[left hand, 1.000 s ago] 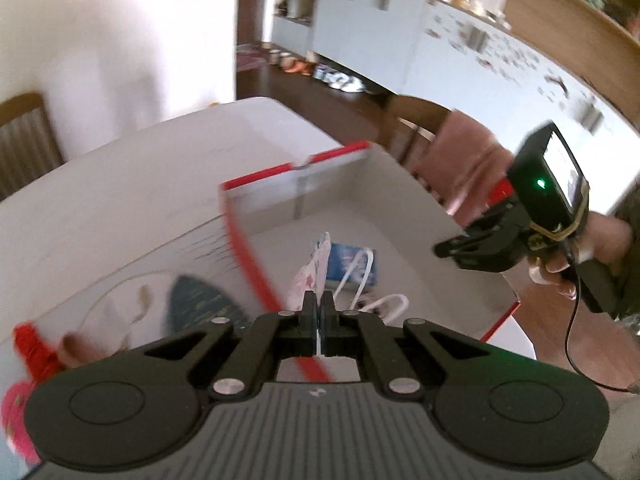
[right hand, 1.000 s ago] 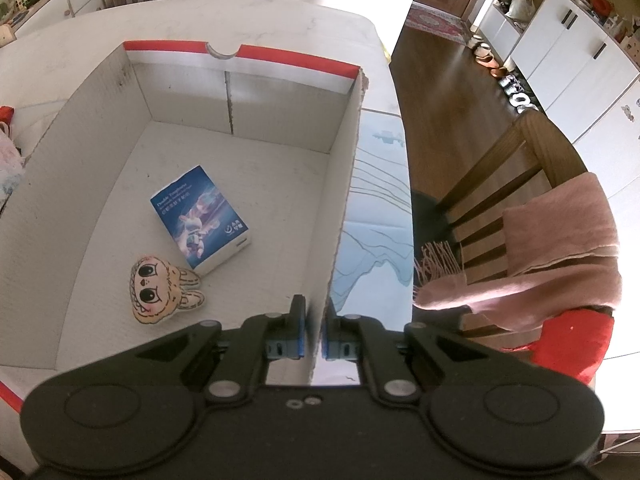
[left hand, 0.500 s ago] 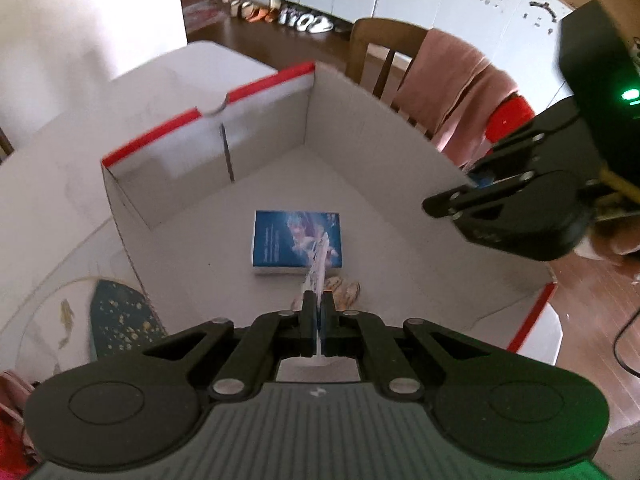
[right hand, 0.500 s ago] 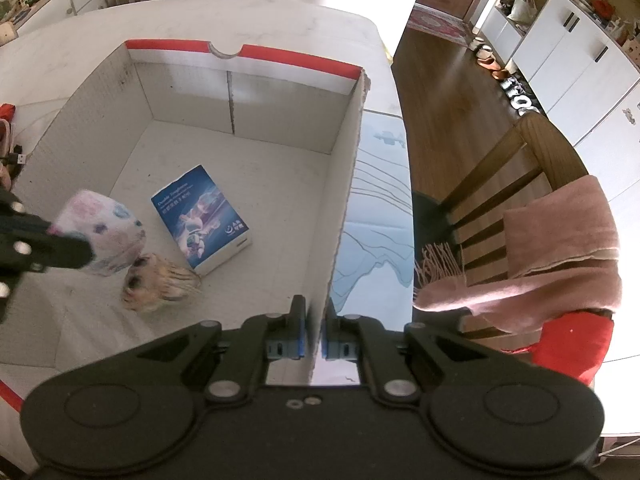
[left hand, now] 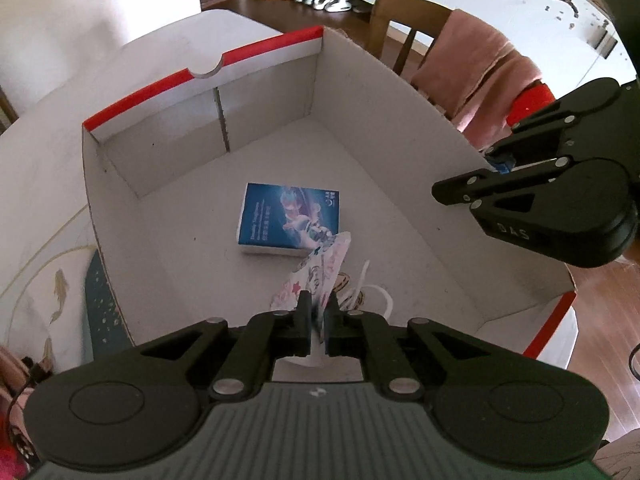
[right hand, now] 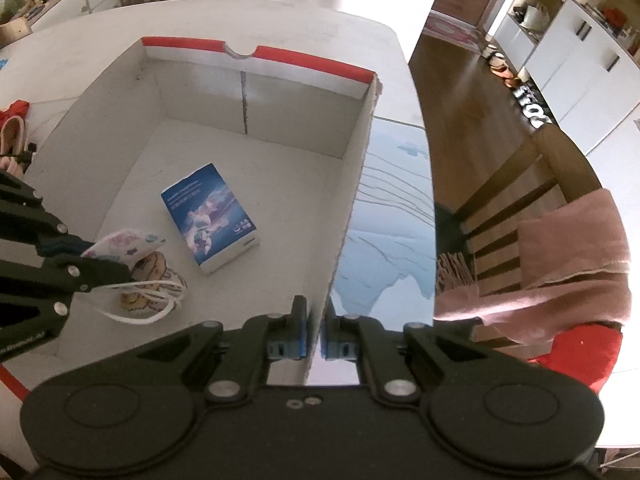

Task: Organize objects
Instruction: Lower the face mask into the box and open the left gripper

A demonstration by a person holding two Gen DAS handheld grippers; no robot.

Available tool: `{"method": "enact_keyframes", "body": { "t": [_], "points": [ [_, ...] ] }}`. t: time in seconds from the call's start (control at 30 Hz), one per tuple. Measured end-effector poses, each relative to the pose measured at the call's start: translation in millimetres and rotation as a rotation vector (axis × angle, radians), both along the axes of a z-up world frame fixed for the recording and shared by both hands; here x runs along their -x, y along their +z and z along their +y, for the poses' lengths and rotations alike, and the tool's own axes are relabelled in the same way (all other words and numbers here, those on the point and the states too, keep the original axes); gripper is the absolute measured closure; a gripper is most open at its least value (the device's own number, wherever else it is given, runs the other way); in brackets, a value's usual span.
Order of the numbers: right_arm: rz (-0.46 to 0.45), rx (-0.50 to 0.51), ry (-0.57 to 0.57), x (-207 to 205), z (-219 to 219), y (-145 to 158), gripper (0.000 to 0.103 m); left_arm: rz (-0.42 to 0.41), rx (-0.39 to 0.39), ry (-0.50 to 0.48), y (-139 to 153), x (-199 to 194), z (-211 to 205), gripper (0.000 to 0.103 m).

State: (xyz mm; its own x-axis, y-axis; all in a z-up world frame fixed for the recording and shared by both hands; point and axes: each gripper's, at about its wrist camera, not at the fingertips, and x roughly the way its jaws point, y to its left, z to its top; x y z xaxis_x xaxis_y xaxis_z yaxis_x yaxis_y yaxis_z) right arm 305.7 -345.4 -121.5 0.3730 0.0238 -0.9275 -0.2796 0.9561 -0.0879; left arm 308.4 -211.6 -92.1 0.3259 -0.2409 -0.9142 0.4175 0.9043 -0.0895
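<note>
1. Black left gripper (left hand: 319, 300): jaws all but closed, pinching a patterned face mask (left hand: 316, 272) by one edge. Hangs low inside the cardboard box (left hand: 260, 92), white ear loops (left hand: 374, 296) trailing toward its floor.
2. Right gripper (right hand: 316, 312): clamped tight over the top edge of the box's right wall, a blue pad on either face of the card. Seems to be steadying the box.
3. Just under the mask: a flat cartoon-face toy (right hand: 154, 276), partly covered by the loops. Close beside it, a blue packet (right hand: 208, 222) lying flat near the middle of the box floor.
4. Step in hand, by judgement: setting the mask down in the box beside two things already packed. Looks close to done, with the mask this low.
5. Next move calls for opening the left jaws enough to free the fabric, then lifting straight out so the loops do not snag on a finger. Best to keep the right clamp on the wall meanwhile.
6. Further out: white table (right hand: 100, 40) under the box, and a chair draped with a pink cloth (right hand: 560, 248) to the right.
7. Cut off at the table's left edge: red and pink things (right hand: 16, 120), possibly more to sort.
8. Hidden or unclear: the box's near wall, behind the gripper bodies. Cannot tell whether the mask touches the toy. Packet print too small to read.
</note>
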Motion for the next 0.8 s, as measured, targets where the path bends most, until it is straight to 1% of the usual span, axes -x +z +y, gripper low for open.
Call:
{"method": "enact_keyframes", "body": {
  "t": [0.07, 0.1, 0.13, 0.17, 0.2, 0.23, 0.47, 0.6, 0.7, 0.8],
  "points": [
    [-0.001, 0.001, 0.009, -1, 2, 0, 0.098, 0.003, -0.002, 0.014, -1, 1, 2, 0.094],
    [-0.001, 0.001, 0.013, -1, 3, 0, 0.098, 0.005, -0.008, 0.019, -1, 2, 3, 0.086],
    [-0.001, 0.001, 0.016, -2, 3, 0, 0.098, 0.005, -0.014, 0.024, -2, 3, 3, 0.073],
    [-0.002, 0.002, 0.018, -2, 3, -1, 0.098, 0.002, -0.016, 0.027, -1, 3, 4, 0.065],
    [-0.002, 0.002, 0.02, -2, 4, -1, 0.098, -0.003, -0.012, 0.029, 0, 5, 5, 0.047],
    [-0.003, 0.003, 0.022, -2, 3, -2, 0.098, -0.008, 0.002, 0.028, 2, 7, 6, 0.043],
    [-0.005, 0.005, 0.03, -2, 5, -4, 0.098, -0.042, 0.049, 0.057, 21, 21, 11, 0.043],
    [-0.006, 0.004, 0.032, -2, 3, -7, 0.098, -0.056, 0.09, 0.077, 34, 30, 21, 0.043],
    [-0.006, 0.008, 0.039, -3, 4, -8, 0.098, -0.068, 0.098, 0.086, 41, 35, 24, 0.043],
    [-0.006, 0.008, 0.04, -3, 4, -8, 0.098, -0.081, 0.124, 0.103, 50, 45, 32, 0.043]
  ]
}}
